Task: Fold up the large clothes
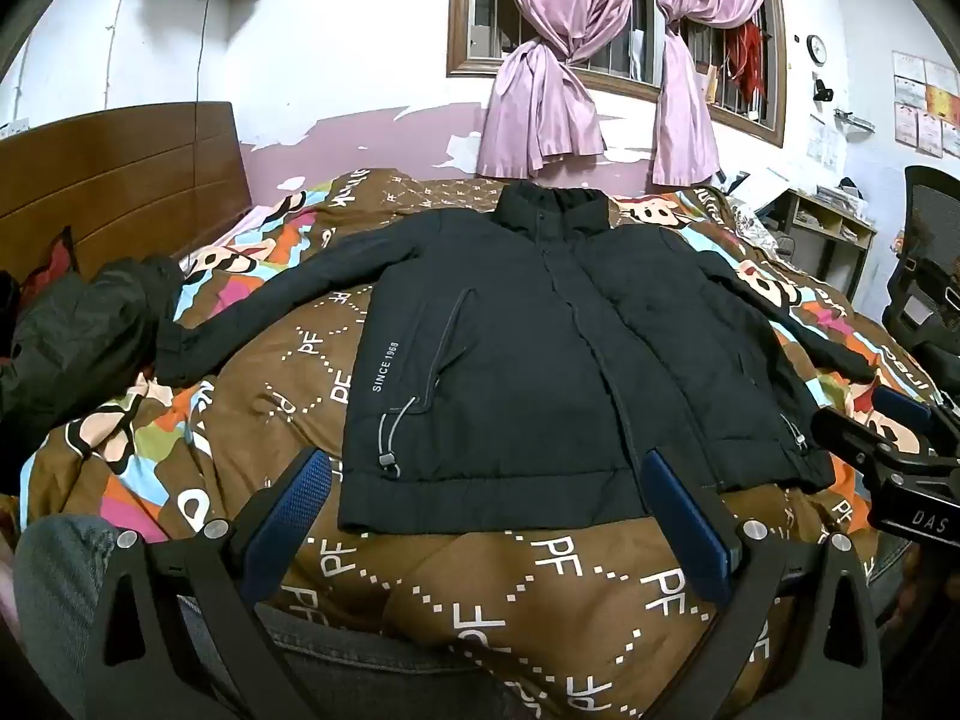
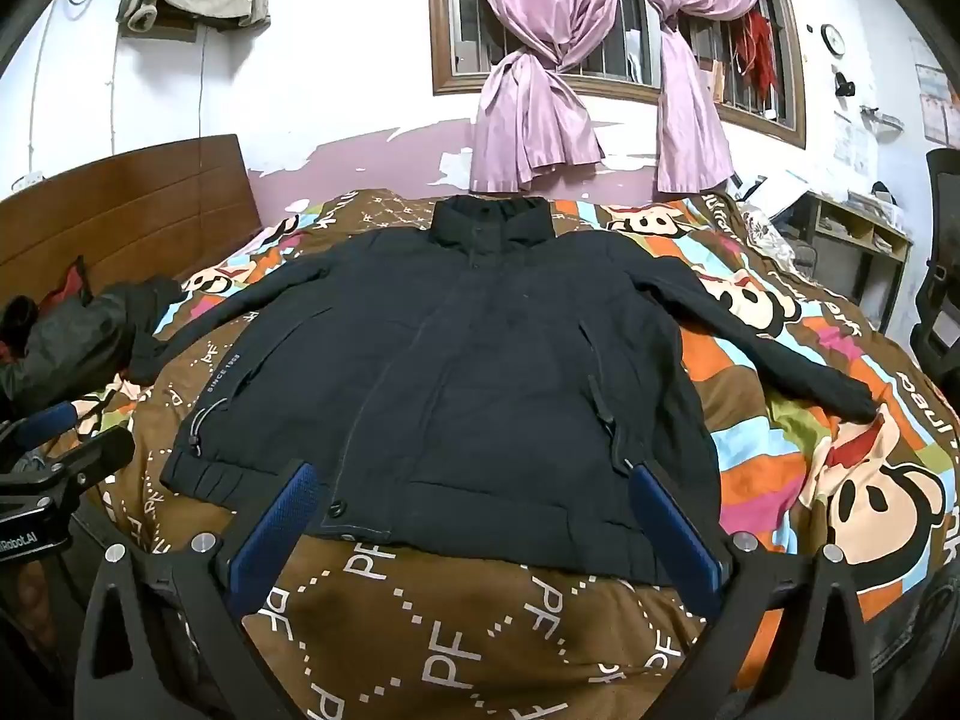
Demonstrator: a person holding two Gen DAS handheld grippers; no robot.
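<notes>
A black padded jacket [image 1: 528, 348] lies flat and face up on the bed, collar toward the window, both sleeves spread out to the sides. In the right wrist view the same jacket [image 2: 480, 372] fills the middle. My left gripper [image 1: 486, 468] hovers open above the jacket's hem, nothing between its blue pads. My right gripper [image 2: 474, 483] is open too, also over the hem and empty. The right gripper [image 1: 900, 438] shows at the right edge of the left wrist view; the left gripper [image 2: 60, 444] shows at the left edge of the right wrist view.
A brown patterned quilt [image 1: 480, 594] with cartoon prints covers the bed. A second dark garment [image 1: 78, 330] is heaped at the left by the wooden headboard [image 1: 120, 192]. A black office chair [image 1: 930, 276] and a shelf [image 1: 834, 234] stand at the right. Pink curtains [image 1: 558, 72] hang behind.
</notes>
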